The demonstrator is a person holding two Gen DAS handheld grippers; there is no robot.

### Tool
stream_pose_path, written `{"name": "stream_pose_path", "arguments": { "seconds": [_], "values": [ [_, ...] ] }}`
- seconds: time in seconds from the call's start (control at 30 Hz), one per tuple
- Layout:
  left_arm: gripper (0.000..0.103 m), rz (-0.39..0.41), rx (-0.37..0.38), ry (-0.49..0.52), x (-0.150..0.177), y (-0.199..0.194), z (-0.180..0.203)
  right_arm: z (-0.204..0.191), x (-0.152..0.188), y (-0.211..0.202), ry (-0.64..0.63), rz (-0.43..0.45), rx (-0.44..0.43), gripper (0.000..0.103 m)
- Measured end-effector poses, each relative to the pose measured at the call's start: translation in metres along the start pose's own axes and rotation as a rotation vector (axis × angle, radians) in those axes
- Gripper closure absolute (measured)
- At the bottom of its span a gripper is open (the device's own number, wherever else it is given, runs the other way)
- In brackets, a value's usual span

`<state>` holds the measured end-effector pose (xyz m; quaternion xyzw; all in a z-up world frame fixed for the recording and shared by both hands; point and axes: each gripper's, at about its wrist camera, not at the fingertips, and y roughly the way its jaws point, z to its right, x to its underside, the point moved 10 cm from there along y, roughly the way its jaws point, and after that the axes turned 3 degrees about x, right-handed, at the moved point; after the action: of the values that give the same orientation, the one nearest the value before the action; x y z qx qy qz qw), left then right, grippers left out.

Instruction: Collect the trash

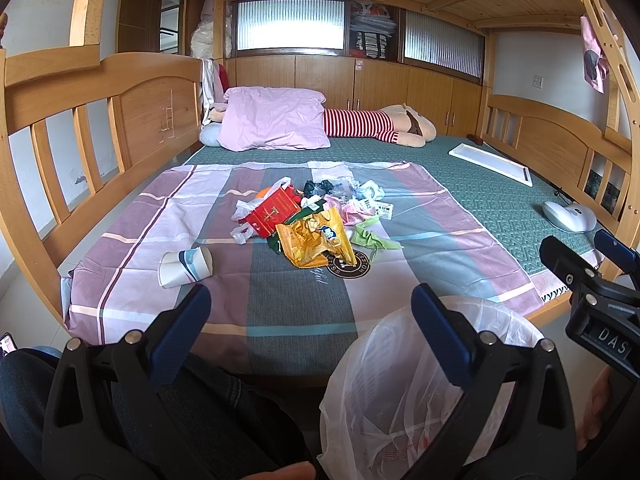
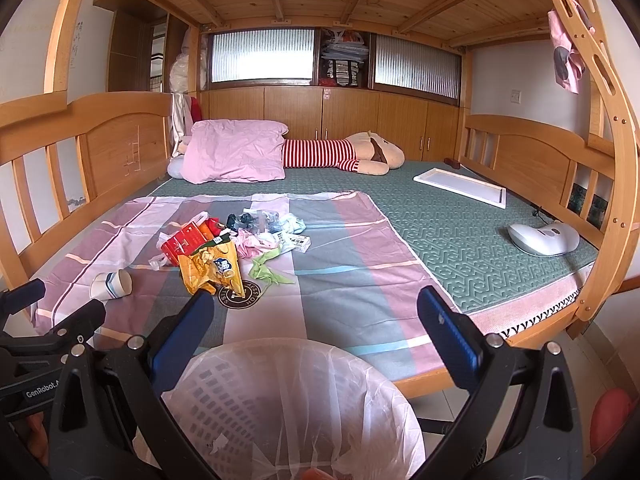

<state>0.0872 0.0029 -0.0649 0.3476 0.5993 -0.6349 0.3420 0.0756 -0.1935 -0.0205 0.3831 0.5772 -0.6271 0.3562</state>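
A pile of trash lies on the striped sheet (image 1: 168,216) on the bed: a yellow snack bag (image 1: 316,240), a red packet (image 1: 272,210), green paper scraps (image 1: 372,236), plastic wrappers (image 1: 352,192) and a crushed paper cup (image 1: 186,266). The same pile shows in the right wrist view, with the yellow snack bag (image 2: 212,270) and the paper cup (image 2: 111,285). A bin lined with a clear bag (image 2: 288,404) stands at the bed's near edge, below my right gripper (image 2: 316,320). My left gripper (image 1: 310,312) is open and empty, short of the pile. The right gripper is open and empty too.
A pink pillow (image 1: 276,118) and a striped plush toy (image 1: 384,122) lie at the far end. A white board (image 1: 490,164) and a white mouse-shaped device (image 1: 568,216) lie on the green mat to the right. Wooden bed rails (image 1: 64,152) run along both sides.
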Motion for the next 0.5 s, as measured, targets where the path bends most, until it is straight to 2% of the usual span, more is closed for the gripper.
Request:
{"name": "stream_pose_path", "arguments": {
  "seconds": [0.5],
  "values": [
    [0.003,-0.003,-0.001,0.002,0.0057,0.0012,0.0025,0.0025,0.0035,0.0008,0.008,-0.006,0.0,0.003]
  ]
}}
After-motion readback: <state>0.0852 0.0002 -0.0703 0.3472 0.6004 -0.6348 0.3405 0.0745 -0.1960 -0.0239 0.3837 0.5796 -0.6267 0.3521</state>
